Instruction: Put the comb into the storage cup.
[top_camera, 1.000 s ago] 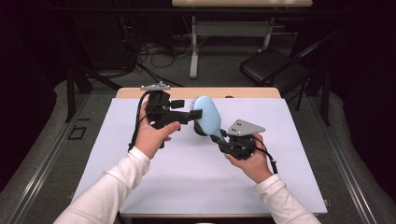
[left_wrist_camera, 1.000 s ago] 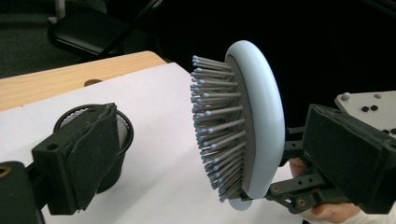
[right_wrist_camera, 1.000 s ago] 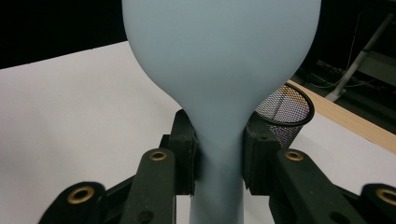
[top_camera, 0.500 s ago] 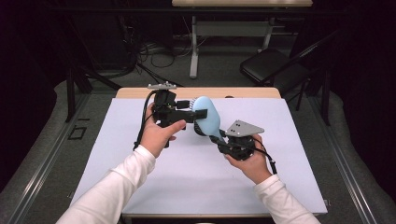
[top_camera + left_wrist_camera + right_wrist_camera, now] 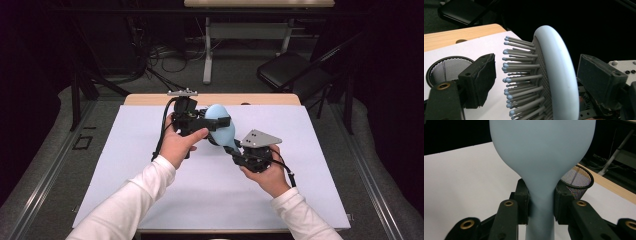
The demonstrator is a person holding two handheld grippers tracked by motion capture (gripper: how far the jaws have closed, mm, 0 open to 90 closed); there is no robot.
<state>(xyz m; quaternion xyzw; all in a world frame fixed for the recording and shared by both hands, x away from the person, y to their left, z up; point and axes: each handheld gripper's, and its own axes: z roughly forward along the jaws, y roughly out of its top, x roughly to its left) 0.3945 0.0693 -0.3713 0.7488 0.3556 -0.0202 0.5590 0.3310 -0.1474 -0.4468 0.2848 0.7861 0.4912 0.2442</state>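
We see right gripper (image 5: pixel 541 203) clenched on handle of pale blue hairbrush (image 5: pixel 220 124), held above white mat (image 5: pixel 125 170) mid-table. Left gripper (image 5: pixel 534 80) straddles brush head, 2 jaws just been closing since 1 second ago, pads not yet touching. We judge handover starting. Farther off, black mesh cup (image 5: pixel 577 181). No readable writing anywhere.
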